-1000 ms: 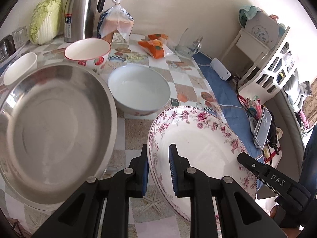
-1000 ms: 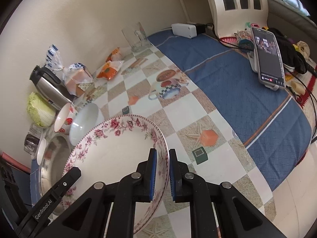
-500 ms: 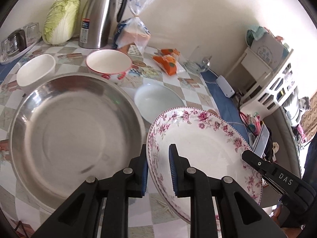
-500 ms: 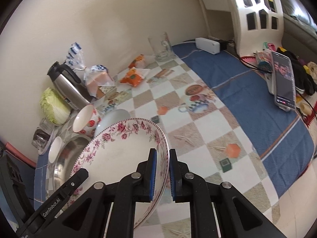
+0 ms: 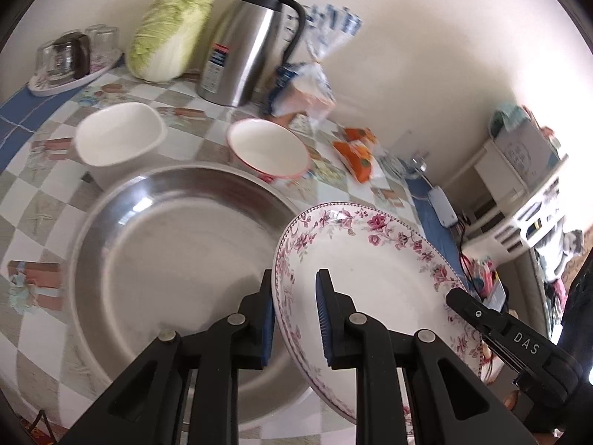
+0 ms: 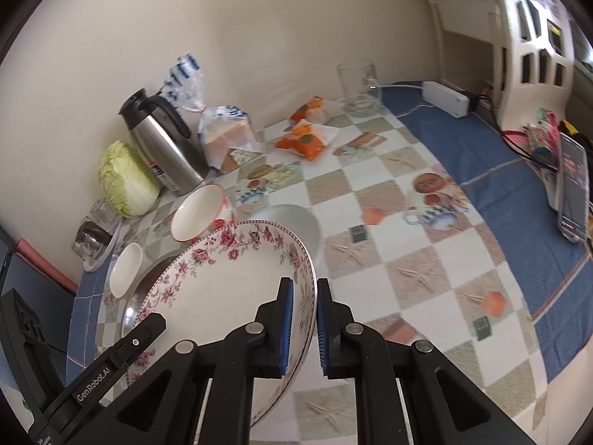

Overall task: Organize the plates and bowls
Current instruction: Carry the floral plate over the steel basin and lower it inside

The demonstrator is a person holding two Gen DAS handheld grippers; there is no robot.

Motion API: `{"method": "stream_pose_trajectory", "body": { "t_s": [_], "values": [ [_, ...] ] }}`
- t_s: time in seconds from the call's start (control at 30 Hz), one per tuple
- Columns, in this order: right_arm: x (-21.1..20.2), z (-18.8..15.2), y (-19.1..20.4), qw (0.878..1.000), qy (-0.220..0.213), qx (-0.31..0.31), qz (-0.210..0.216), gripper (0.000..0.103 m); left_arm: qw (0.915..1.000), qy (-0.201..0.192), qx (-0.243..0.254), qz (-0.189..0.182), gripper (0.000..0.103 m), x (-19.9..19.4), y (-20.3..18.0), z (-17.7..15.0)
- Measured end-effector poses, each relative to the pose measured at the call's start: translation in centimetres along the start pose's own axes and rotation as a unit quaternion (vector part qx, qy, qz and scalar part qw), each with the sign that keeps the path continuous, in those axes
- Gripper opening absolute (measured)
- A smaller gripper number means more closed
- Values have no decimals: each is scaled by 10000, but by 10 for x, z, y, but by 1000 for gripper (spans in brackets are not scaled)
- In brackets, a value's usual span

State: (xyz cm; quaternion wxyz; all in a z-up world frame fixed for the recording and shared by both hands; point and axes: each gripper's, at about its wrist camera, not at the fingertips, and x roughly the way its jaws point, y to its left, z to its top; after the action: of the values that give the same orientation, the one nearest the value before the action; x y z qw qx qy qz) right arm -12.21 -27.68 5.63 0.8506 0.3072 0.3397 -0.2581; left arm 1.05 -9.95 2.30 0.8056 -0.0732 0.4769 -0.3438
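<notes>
I start with the table (image 6: 426, 259), its checked cloth spread with loose crockery, so I judge the sorting barely begun. The biggest piece is the steel basin (image 5: 178, 259), lying empty near the table's left end. Next is the floral plate (image 5: 370, 270), which I hold lifted and tilted above the basin's right edge: my left gripper (image 5: 294, 315) is clamped on its near-left rim, my right gripper (image 6: 304, 324) clamped on the opposite rim. Nothing is stacked yet. The plain white bowl (image 6: 296, 222) sits just beyond the plate, the red-rimmed bowl (image 5: 268, 148) stands beside the basin's far edge, and the small white dish (image 5: 118, 133) lies apart to the left. I reckon this plate wants setting into the basin, with the three bowls left to nest afterwards.
</notes>
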Motion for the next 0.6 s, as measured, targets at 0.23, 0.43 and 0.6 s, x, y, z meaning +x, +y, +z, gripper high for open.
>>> {"method": "stream_pose_trajectory", "body": {
  "t_s": [0.23,0.43,0.6],
  "values": [
    [19,6,42,9993,102,-293,210,13,9993,-247,-216,189,20,-15,34,21],
    [34,4,80,9973,176,-529,470,13,9973,-470,-429,379,20,-28,71,37],
    [48,-4,109,9946,313,-645,751,13,9945,-614,-655,548,20,-36,100,41]
  ]
}}
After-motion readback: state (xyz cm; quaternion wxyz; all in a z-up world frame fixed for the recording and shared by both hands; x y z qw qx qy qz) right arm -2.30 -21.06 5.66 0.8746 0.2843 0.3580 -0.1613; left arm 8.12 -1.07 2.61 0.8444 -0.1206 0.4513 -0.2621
